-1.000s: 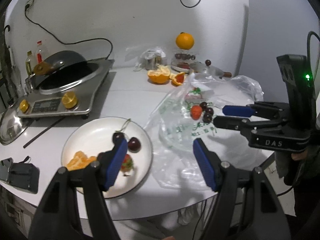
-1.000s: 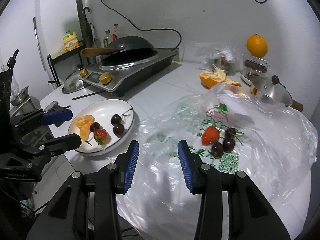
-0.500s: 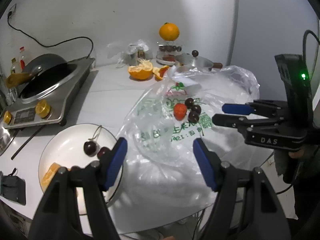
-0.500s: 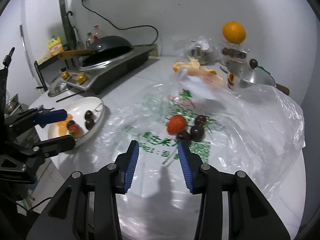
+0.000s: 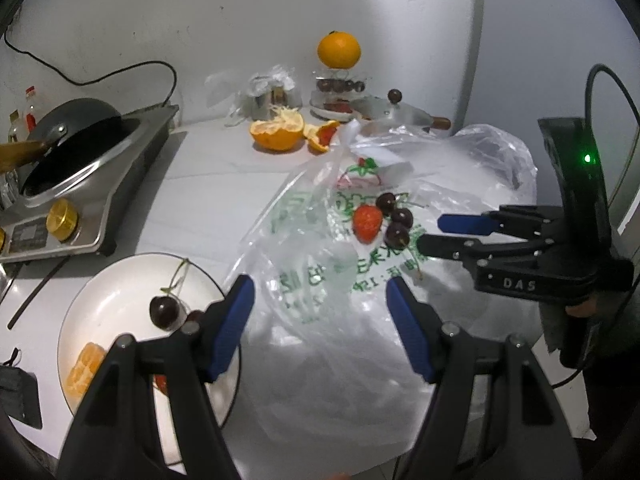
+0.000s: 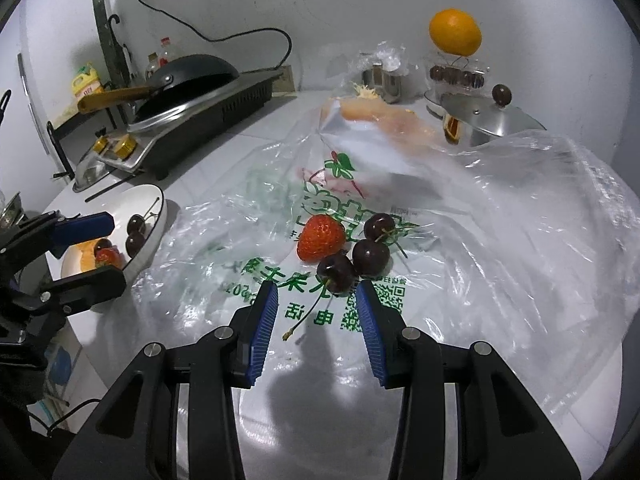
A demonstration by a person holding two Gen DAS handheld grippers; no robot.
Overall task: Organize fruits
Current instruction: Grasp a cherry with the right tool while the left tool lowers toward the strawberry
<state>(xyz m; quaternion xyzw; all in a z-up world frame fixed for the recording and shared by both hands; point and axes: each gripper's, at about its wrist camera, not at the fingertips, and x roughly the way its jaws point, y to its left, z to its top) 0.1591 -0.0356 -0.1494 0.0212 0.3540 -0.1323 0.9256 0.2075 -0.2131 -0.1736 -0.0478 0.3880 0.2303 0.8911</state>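
The right gripper [image 6: 316, 300] hangs over a clear plastic bag [image 6: 500, 240], its jaws narrowly parted and empty — the nearest cherry [image 6: 335, 273] lies just beyond the blue tips, its stem trailing back between them. Two more cherries [image 6: 371, 256] and a strawberry [image 6: 320, 239] touch it in a cluster on the bag. To the left, the left gripper [image 5: 320, 304] holds its jaws wider, also empty, straddling the bag's edge beside a white plate [image 5: 108, 300] carrying cherries and orange segments. Farther along the bench [image 5: 208, 200] — a cooktop [image 6: 192, 128] with a wok, and a whole orange [image 6: 455, 32] by the wall.
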